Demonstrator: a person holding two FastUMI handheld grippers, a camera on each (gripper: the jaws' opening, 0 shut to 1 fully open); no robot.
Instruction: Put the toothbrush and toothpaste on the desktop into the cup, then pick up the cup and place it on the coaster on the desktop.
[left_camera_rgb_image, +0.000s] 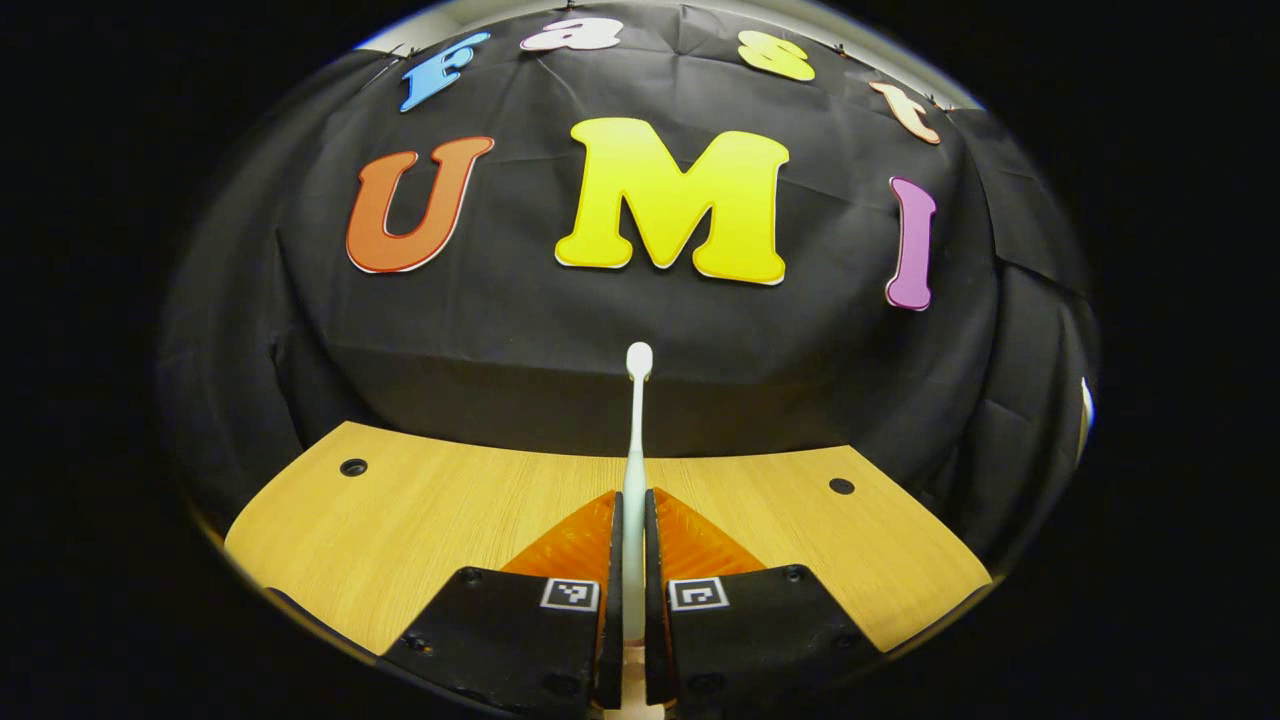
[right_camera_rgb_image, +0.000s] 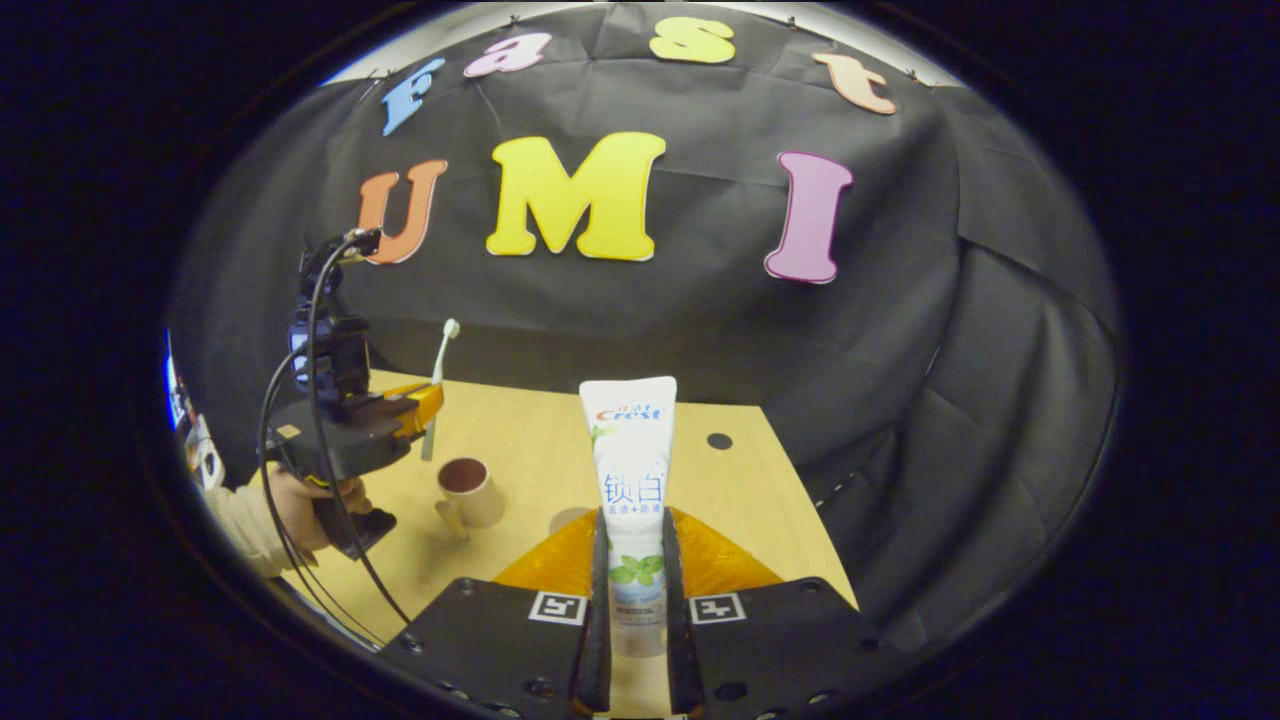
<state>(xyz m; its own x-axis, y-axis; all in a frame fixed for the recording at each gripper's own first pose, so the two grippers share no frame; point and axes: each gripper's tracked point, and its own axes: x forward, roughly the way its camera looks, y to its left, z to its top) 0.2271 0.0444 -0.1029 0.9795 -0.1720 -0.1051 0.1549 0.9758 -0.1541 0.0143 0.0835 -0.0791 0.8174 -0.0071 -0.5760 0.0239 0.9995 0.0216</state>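
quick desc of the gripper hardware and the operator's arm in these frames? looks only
Each gripper, left gripper and right gripper, has a black body with a square black-and-white marker at each finger base. In the right gripper view, the left gripper carries a black camera block with looping black cables; the hand wears a cream sleeve.
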